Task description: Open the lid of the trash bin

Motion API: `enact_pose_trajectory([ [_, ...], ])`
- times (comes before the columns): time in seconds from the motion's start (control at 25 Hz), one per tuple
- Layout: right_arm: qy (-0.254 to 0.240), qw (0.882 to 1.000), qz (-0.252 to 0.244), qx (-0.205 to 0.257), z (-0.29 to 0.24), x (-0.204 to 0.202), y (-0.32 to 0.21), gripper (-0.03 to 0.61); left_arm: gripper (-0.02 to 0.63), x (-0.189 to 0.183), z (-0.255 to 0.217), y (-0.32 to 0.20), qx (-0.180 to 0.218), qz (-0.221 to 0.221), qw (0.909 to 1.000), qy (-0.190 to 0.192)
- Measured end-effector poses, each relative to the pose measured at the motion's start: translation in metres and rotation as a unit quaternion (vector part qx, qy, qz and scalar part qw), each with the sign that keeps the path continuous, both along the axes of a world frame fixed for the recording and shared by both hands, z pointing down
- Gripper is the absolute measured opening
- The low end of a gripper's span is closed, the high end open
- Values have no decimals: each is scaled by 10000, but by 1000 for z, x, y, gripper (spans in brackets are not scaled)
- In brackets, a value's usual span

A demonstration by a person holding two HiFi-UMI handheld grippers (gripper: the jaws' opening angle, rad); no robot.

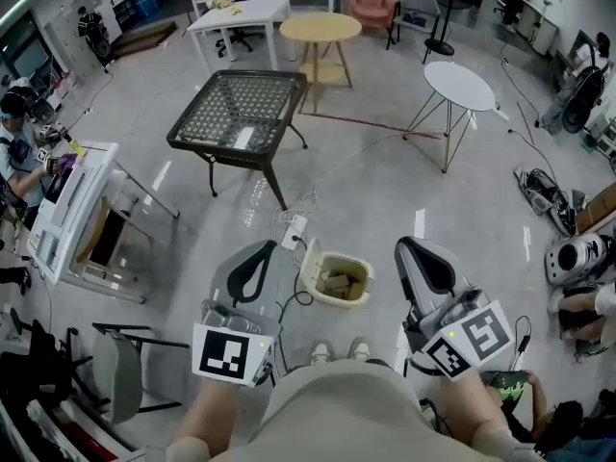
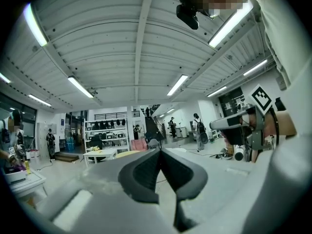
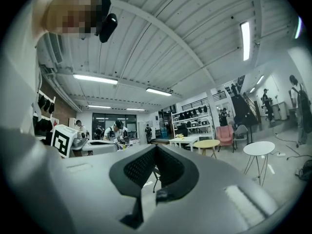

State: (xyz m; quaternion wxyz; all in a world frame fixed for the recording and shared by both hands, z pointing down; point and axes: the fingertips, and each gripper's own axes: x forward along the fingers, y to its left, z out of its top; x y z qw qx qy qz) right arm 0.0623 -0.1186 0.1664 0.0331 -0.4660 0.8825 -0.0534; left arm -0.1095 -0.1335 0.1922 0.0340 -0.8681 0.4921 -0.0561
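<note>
The person's shoes (image 1: pixel 323 352) are just on the near side of the trash bin (image 1: pixel 337 300). The bin sits on the floor and is not touched by anything. Its top looks open, with some things inside.

The left gripper (image 1: pixel 262 250) is up in the air to the left of the bin. Its two jaws are pressed together at the tips, with nothing between them. The right gripper (image 1: pixel 409 248) is to the right of the bin. Its jaws are pressed together too, and hold nothing.

A white plug box (image 1: pixel 294 231) lies just past the bin. Farther past the bin is a black table (image 1: pixel 241 109), and to the right of it a white round table (image 1: pixel 459 85). Farthest from the bin is a yellow round table (image 1: pixel 320 27).
</note>
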Motion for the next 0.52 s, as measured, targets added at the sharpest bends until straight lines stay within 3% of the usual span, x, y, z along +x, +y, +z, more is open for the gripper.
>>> enact_pose_trajectory([
  [0.52, 122, 9999, 71, 45, 3, 2, -11, 3, 2, -5, 9, -5, -79, 0, 10000, -46],
])
